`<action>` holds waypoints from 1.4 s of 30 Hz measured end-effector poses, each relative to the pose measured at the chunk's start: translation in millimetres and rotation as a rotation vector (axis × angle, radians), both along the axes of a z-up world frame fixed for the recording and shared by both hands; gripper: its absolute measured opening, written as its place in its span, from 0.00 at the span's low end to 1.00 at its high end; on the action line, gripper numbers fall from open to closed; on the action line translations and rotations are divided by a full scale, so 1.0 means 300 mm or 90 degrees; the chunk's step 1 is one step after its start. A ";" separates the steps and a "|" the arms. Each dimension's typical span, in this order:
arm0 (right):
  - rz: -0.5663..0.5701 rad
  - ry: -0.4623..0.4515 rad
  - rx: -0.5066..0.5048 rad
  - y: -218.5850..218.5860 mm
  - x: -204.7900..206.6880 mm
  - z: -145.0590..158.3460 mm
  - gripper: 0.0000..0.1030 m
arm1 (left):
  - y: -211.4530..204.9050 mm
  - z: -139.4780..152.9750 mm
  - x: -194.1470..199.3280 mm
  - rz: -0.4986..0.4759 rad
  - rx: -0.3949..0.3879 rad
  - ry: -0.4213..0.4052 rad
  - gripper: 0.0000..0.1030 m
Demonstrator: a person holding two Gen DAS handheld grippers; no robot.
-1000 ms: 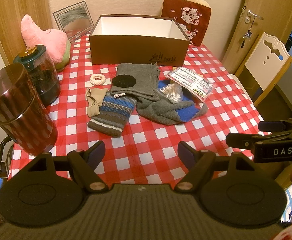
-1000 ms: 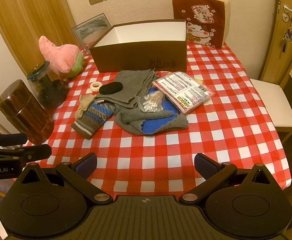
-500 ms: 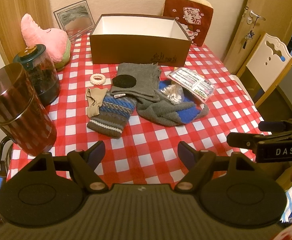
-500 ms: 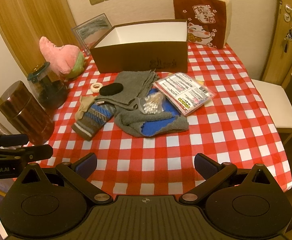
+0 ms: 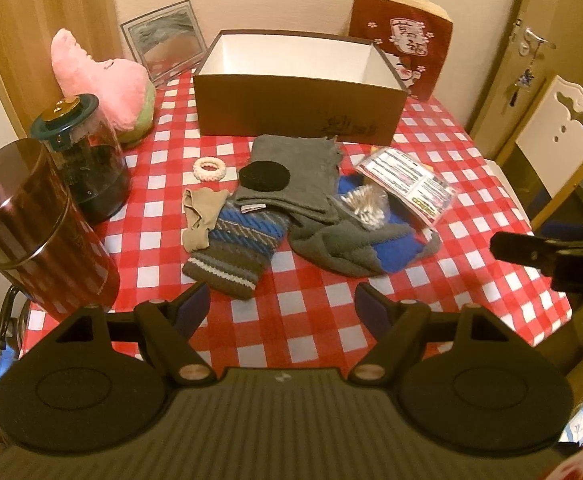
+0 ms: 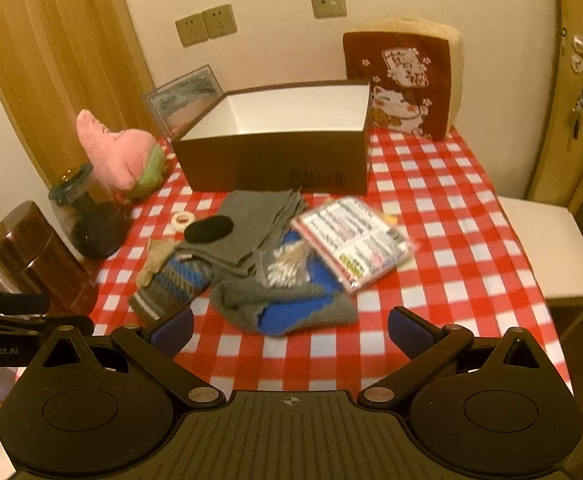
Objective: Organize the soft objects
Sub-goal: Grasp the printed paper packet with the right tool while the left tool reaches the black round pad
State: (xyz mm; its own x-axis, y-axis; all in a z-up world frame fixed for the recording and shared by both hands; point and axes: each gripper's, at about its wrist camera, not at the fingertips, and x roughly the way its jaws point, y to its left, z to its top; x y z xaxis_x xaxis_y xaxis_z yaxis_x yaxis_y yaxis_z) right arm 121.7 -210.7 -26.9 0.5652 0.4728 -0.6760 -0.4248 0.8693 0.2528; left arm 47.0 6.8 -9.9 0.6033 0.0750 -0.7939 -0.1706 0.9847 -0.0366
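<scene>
Socks (image 5: 235, 254) heaped before box (image 5: 297, 106); my left gripper (image 5: 281, 306) and right gripper (image 6: 289, 330) fingers released; packet (image 6: 353, 238) print too blurred, maybe labels.

One box (image 5: 299, 92), two canisters (image 5: 31, 228), two plush cushions (image 5: 103, 80), one hair tie (image 5: 209, 169).

A smooth red-and-white checked cloth (image 5: 331, 304) covers the desk ahead of the tongs. On it lie a ribbed knit sock (image 5: 233, 252), a fuzzy grey-blue fleece (image 5: 355, 248) and a glossy plastic packet (image 5: 407, 186). Beyond: a matt cardboard box (image 5: 295, 106). Left: a shiny ribbed canister (image 5: 31, 224) and a plush pink toy (image 5: 103, 80).
</scene>
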 end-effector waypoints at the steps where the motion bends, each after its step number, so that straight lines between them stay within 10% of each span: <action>1: 0.004 -0.004 0.003 -0.004 0.012 -0.003 1.00 | 0.002 -0.004 0.009 0.004 0.000 0.002 0.76; 25: 0.169 -0.129 -0.216 0.093 0.399 -0.300 1.00 | 0.024 -0.167 0.298 0.112 0.009 0.043 0.76; 42: 0.227 -0.138 -0.278 0.197 0.537 -0.475 0.76 | 0.007 -0.239 0.389 0.157 0.013 0.094 0.76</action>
